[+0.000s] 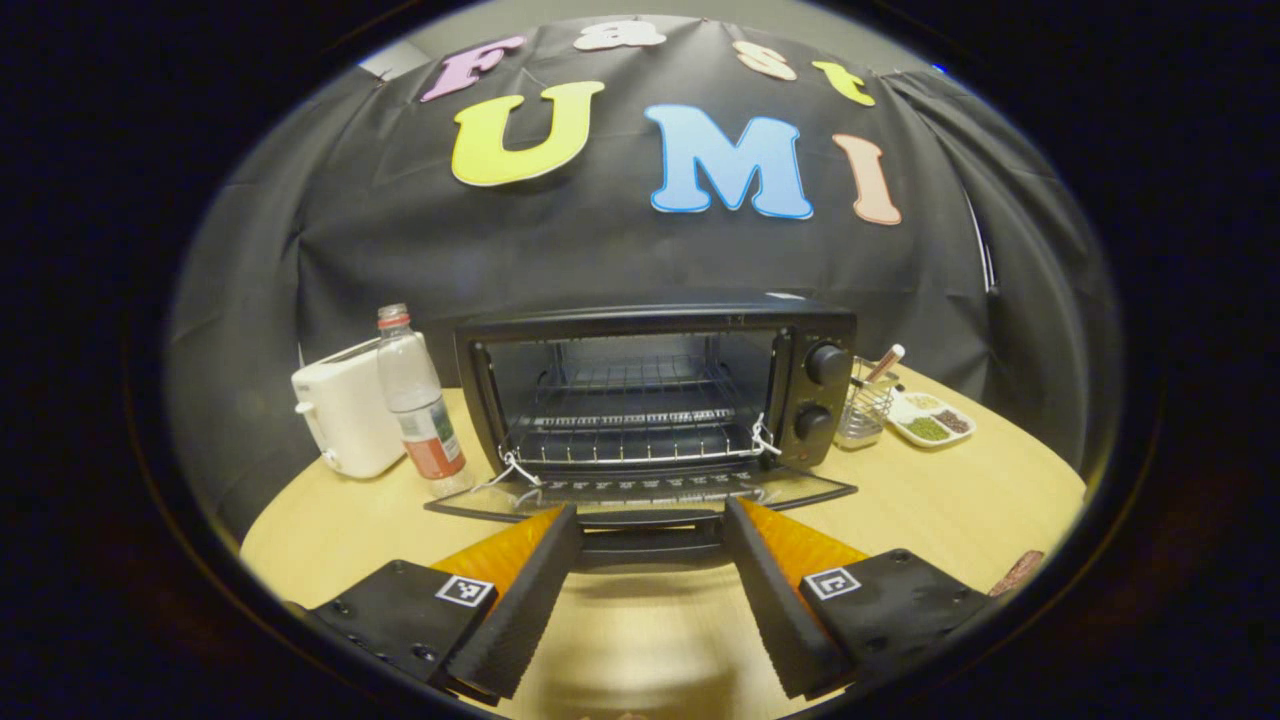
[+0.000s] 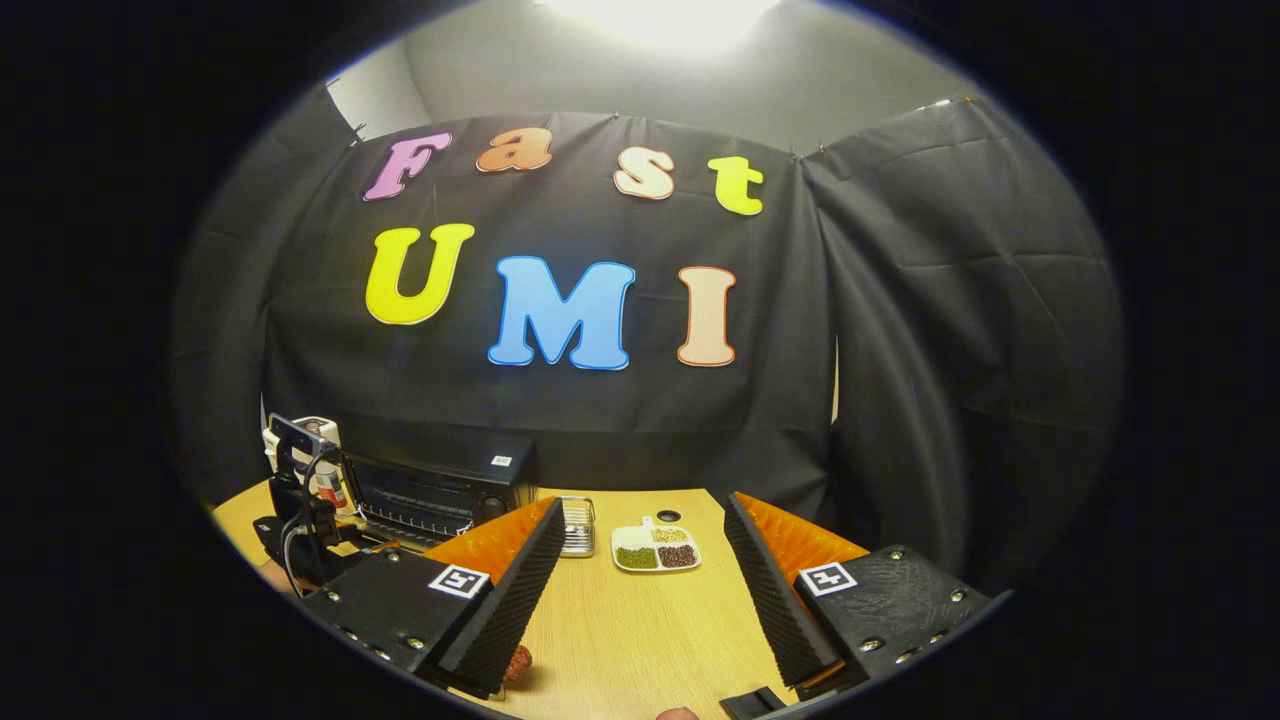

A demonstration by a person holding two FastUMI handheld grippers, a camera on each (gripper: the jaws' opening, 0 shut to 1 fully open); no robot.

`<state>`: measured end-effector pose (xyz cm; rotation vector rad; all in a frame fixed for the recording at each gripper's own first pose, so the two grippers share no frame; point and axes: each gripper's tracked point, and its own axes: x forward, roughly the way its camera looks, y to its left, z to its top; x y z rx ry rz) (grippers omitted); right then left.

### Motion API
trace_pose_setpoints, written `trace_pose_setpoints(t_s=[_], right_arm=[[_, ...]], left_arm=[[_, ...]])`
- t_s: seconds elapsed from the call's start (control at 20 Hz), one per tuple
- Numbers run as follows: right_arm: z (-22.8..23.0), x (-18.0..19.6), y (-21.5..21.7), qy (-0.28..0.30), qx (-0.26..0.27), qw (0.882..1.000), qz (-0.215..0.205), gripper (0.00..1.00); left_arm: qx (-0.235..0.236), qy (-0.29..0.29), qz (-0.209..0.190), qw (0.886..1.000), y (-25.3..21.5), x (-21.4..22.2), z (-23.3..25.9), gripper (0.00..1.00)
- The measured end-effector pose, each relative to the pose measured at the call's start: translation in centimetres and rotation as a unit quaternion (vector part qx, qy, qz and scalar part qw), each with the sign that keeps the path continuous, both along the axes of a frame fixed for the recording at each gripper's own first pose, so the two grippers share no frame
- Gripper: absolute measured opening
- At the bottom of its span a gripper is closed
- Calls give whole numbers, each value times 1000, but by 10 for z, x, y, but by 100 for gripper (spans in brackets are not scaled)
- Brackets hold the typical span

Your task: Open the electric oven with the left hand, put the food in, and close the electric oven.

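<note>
The black electric oven (image 1: 655, 385) stands open in the left gripper view, its glass door (image 1: 640, 490) folded down flat and the wire rack inside bare. My left gripper (image 1: 650, 512) is open, and the door's handle (image 1: 650, 530) lies between its fingertips. A reddish-brown piece of food (image 1: 1015, 573) rests on the table at the far right. In the right gripper view my right gripper (image 2: 642, 505) is open above the table with nothing between its fingers. The food (image 2: 518, 662) lies just beside its left finger. The oven (image 2: 430, 490) and the left gripper (image 2: 300, 520) show at the left.
A white toaster (image 1: 345, 420) and a plastic bottle (image 1: 415, 410) stand left of the oven. A wire basket (image 1: 865, 400) and a divided plate of beans (image 1: 930, 418) sit to its right. The round wooden table (image 1: 950, 510) ends at the black cloth wall.
</note>
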<state>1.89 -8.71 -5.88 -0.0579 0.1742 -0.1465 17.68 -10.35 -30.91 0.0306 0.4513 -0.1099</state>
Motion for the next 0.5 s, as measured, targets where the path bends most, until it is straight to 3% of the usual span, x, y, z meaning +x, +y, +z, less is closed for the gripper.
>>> trace_pose_setpoints(t_s=[0.05, 0.5], right_arm=[[-2, 0, 0, 2, 1, 1000, 1, 97], [-23, -1, 12, 32, 25, 999, 29, 97]], left_arm=[[1, 3, 2, 1000, 0, -2, -3, 100], [12, 45, 13, 999, 3, -23, -40, 97]])
